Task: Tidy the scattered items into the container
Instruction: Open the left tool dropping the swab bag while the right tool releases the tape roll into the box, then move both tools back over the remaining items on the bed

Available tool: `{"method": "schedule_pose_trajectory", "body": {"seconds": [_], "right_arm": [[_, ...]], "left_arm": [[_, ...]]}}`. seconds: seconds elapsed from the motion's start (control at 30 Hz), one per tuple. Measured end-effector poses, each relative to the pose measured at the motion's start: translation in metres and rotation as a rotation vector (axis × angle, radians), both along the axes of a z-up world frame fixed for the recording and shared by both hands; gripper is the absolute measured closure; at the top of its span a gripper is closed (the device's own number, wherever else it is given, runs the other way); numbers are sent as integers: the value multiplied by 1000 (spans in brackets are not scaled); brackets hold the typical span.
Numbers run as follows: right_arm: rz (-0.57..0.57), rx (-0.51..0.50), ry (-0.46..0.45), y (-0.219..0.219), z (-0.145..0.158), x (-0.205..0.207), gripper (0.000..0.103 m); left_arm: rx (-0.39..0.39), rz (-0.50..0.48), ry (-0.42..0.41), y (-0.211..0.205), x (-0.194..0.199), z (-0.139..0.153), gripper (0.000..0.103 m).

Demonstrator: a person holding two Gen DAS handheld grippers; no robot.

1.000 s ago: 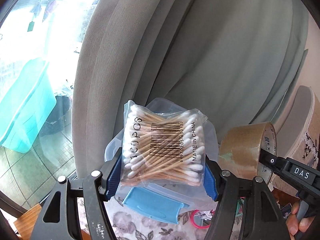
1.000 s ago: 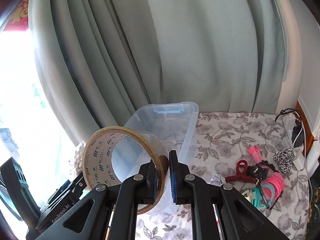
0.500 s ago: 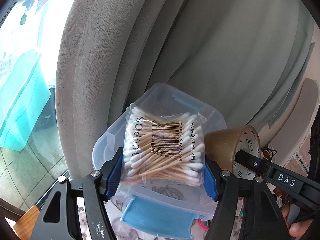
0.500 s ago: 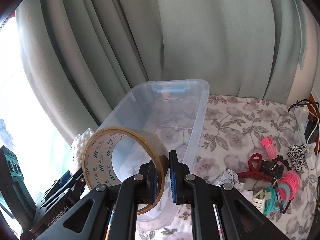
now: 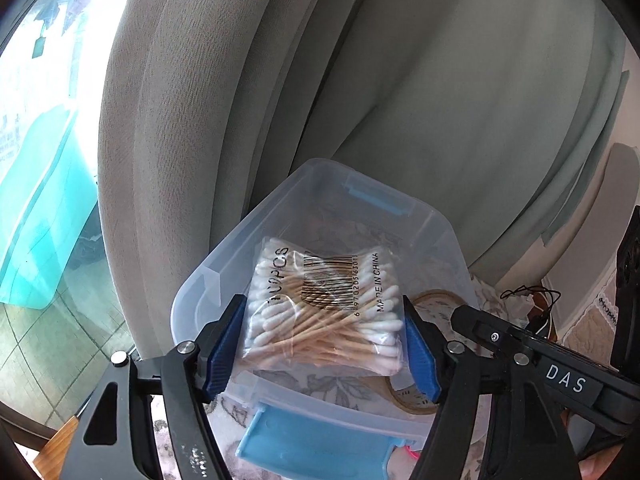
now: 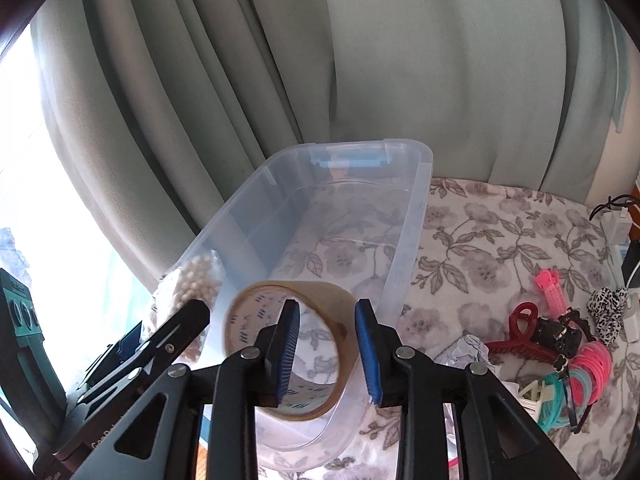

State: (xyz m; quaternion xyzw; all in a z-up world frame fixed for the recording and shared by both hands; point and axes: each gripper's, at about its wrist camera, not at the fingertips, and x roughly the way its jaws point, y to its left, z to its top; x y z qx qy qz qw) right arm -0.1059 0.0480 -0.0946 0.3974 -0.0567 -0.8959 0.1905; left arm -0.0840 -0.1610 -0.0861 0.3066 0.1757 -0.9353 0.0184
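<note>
Pinching the soft, light cotton-swab bag (image 5: 326, 312) low-centre by its edges, left gripper (image 5: 323, 350) holds it over the clear bin (image 5: 240, 256); right gripper (image 6: 327, 354) gapes wide around the stiff tape roll (image 6: 340, 308).

Daylit, window (image 5: 36, 128) glare left (blown out), fisheye-warped edges

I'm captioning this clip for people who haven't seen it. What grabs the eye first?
In the left wrist view, a bag of cotton swabs sits clamped in the left gripper above the clear plastic bin. In the right wrist view, the right gripper stands open around a roll of brown tape in the bin's near end; bright hair ties and clips lie to the right.
</note>
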Motion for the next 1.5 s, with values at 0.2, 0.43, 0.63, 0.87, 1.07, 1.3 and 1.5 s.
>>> {"method": "schedule_pose_trajectory", "body": {"seconds": [0.2,0.43,0.63,0.87,1.07,1.3,1.5], "right_arm": [[-29,-8,15,7,5,0,61],[-29,-13,14,7,8,1,61],[-28,-13,17,9,12,8,61],[-38,-8,11,14,14,23,61],[-39,-23,21,26,20,40,55],[-73,-64,52,58,33,60,39],[-132,-90,95,96,42,80,31]], "left_arm": [[18,-1,-3,-9,2,-2,25],[13,-5,-14,31,16,-9,25],[17,-15,-21,48,23,-8,25],[-11,-26,-14,55,25,6,25],[-48,-29,-1,71,38,18,25],[-91,-34,11,97,51,39,25],[-121,-75,33,129,61,56,25]]}}
